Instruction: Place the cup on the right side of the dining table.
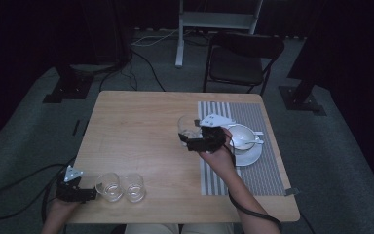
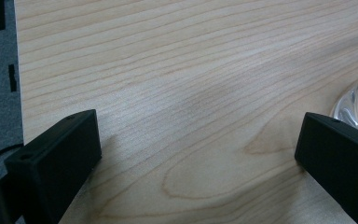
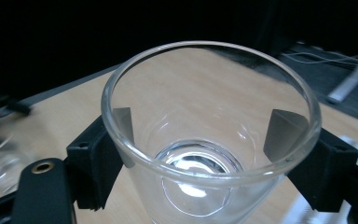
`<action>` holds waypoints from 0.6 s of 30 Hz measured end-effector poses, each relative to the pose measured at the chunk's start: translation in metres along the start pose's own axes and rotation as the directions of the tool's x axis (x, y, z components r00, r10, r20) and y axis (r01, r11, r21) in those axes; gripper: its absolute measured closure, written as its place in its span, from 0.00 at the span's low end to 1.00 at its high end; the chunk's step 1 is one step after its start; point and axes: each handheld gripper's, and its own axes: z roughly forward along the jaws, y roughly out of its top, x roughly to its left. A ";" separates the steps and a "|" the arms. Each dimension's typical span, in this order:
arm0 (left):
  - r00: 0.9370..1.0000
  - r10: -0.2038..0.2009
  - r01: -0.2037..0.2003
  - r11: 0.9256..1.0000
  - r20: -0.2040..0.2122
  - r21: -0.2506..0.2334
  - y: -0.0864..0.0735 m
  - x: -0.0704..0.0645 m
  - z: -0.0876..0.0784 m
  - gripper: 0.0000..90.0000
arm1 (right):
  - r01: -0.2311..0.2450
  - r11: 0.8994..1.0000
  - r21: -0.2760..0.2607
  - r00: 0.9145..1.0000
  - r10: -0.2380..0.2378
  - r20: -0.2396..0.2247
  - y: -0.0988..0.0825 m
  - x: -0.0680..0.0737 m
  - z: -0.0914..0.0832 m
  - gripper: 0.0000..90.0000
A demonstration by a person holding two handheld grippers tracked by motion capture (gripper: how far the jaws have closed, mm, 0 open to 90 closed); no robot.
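The right gripper (image 3: 200, 154) grips a clear glass (image 3: 209, 135) across its wall, upright by the striped mat (image 1: 268, 170), and should stay level and firm, while the left gripper (image 1: 95, 194) rests wide open beside two glasses (image 1: 121, 187).

No readable text, labels, brands or numbers appear on anything here.

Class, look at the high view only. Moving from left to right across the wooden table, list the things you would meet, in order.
left gripper → two empty glasses side by side → glass held by the right gripper → right gripper → white bowl with a spoon on its saucer, standing on the striped placemat.
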 end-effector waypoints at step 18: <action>1.000 0.003 -0.003 1.000 0.004 0.000 0.000 0.000 0.000 0.01 | -0.150 0.988 0.043 0.954 0.133 0.270 0.035 -0.118 0.007 0.22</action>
